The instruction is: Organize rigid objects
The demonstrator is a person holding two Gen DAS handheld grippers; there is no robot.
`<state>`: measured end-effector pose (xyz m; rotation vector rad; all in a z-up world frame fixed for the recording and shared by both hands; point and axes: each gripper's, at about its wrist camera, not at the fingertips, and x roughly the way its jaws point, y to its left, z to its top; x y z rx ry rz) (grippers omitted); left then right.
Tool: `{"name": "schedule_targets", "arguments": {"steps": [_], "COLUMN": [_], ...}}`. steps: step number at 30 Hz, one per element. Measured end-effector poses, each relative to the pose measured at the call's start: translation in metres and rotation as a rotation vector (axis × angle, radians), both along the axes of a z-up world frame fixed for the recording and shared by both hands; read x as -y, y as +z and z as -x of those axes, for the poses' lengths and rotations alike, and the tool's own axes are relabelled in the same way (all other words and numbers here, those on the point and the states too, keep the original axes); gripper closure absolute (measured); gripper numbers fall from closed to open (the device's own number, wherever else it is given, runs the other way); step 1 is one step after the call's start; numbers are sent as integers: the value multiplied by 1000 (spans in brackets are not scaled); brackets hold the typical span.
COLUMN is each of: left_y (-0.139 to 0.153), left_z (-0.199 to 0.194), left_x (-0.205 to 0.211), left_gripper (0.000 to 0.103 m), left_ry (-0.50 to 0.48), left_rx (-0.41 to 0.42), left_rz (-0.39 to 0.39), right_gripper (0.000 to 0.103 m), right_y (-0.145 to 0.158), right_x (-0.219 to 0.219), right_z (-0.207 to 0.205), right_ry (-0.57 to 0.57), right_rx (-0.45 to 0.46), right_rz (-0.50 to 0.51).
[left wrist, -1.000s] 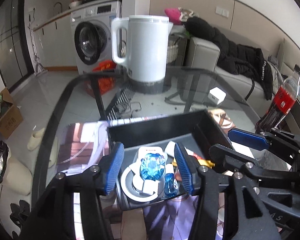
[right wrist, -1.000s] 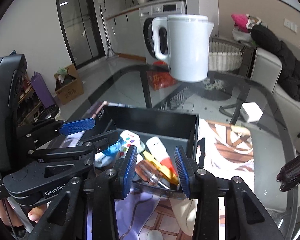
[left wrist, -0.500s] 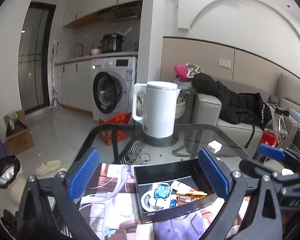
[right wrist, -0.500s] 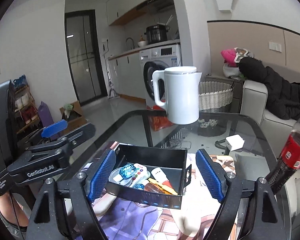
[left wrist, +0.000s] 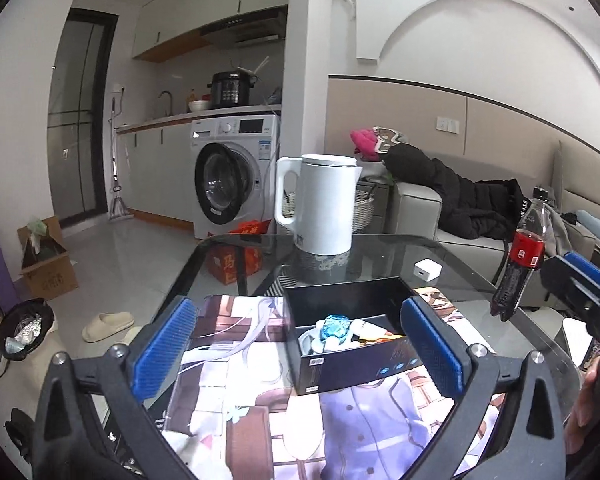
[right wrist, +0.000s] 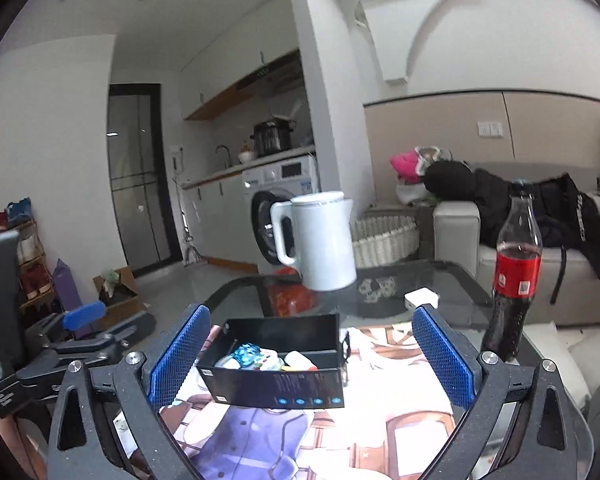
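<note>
Left gripper (left wrist: 298, 354) spread, empty | right gripper (right wrist: 312, 358) spread, empty | black box (right wrist: 276, 376) lower centre, filled | I'd withdraw level, avoiding cola bottle (right wrist: 514, 276).

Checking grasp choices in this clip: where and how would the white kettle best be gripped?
Probably by the loop handle of the white kettle, approached from the kettle's left as these cameras see it. It stands upright on the glass table; the handle sticks out on that side, while the body looks too wide for the open left gripper.
</note>
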<state>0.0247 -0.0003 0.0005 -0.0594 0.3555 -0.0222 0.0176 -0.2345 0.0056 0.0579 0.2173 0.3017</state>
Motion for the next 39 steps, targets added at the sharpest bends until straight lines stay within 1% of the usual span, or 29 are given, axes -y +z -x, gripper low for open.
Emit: {"name": "schedule_targets", "arguments": {"steps": [2, 5, 10, 16, 19, 27, 32, 39], "left_y": [-3, -7, -5, -4, -4, -3, -3, -3], "left_z": [3, 10, 13, 13, 14, 16, 16, 16], "left_x": [3, 9, 12, 12, 13, 13, 12, 11], "left_gripper": [0, 0, 0, 0, 0, 0, 0, 0], "left_ry": [-16, -17, -40, -13, 28, 19, 30, 30], "left_rx": [-1, 15, 26, 35, 52, 64, 67, 66], "left_rz": [-22, -48, -56, -55, -82, -87, -78, -83], "right_gripper": [0, 0, 0, 0, 0, 0, 0, 0], "right_y": [0, -3, -9, -9, -9, -11, -12, -16], "right_x": [-5, -4, -2, -4, -4, -4, -5, -6], "right_z": [2, -2, -9, -8, -8, -10, -9, -13], "right_ry": [17, 23, 11, 19, 28, 34, 41, 44], "right_rx": [12, -23, -69, -60, -51, -62, -56, -80], "right_rz": [18, -11, -14, -5, -7, -1, 2, 6]}}
